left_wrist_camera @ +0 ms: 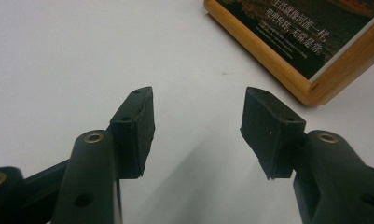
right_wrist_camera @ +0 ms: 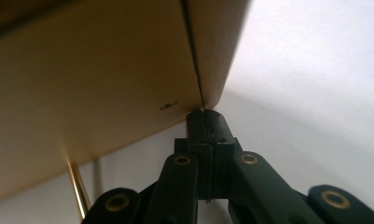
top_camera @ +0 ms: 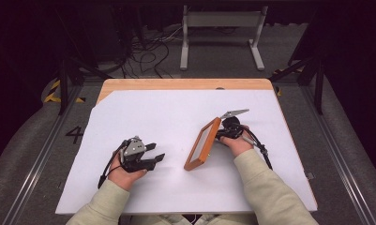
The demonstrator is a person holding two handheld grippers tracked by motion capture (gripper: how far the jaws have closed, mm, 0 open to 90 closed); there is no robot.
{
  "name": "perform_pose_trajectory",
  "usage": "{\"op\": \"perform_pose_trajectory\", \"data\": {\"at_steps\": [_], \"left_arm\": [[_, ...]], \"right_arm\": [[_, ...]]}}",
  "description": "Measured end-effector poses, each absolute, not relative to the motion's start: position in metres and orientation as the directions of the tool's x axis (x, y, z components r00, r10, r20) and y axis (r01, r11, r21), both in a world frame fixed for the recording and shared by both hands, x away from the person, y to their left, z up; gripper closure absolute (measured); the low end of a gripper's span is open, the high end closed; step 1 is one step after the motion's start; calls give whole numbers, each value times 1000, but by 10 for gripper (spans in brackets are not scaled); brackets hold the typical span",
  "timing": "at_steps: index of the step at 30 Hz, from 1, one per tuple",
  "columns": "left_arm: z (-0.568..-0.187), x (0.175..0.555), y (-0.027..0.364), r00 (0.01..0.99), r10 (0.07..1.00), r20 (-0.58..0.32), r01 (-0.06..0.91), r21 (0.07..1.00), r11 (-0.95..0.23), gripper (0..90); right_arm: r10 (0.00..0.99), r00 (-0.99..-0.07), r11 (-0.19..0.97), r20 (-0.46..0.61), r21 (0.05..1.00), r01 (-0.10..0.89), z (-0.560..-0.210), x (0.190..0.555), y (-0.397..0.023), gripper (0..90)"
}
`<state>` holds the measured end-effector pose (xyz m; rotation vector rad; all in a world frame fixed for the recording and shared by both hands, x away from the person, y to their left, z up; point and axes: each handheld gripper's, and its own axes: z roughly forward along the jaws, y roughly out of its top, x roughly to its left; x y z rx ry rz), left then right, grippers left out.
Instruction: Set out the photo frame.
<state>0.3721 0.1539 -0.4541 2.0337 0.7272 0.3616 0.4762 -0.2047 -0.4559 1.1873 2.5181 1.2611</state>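
Two grippers — left gripper (left_wrist_camera: 197, 119) spread, empty; right gripper (right_wrist_camera: 206, 116) clenched (seemingly touching) behind picture frame (top_camera: 203, 143).

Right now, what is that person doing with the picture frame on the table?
A person sits at a table covered with a white sheet, holding a gripper in each hand. The right gripper has its jaws shut and pressed against the back of a wooden picture frame, which stands tilted on its edge. The left gripper rests apart from the frame with its jaws open and nothing between them. The frame shows a dark picture with white writing.
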Motion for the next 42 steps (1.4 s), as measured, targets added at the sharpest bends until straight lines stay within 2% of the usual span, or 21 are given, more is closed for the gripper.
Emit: {"op": "perform_pose_trajectory", "data": {"at_steps": [18, 21, 24, 31, 35, 42], "left_arm": [[-454, 374, 152, 788, 614, -33, 350, 845, -404, 445], [-454, 374, 152, 789, 614, -33, 348, 847, -401, 445], [-454, 375, 152, 791, 611, -36, 344, 852, -395, 452], [-450, 376, 157, 785, 617, -57, 348, 864, -363, 457], [-448, 377, 160, 781, 621, -67, 358, 863, -357, 470], [-446, 377, 164, 777, 625, -76, 375, 854, -362, 486]], "right_arm": [[628, -733, 389, 262, 710, 587, -459, 494, -170, 891], [641, -724, 387, 256, 706, 593, -458, 494, -174, 845], [701, -703, 453, 124, 683, 573, -446, 488, -179, 758], [741, -660, 405, 123, 702, 585, -408, 468, -200, 575], [742, -664, 424, 87, 708, 566, -384, 457, -206, 516], [723, -682, 399, 111, 738, 544, -351, 437, -209, 410]]}}
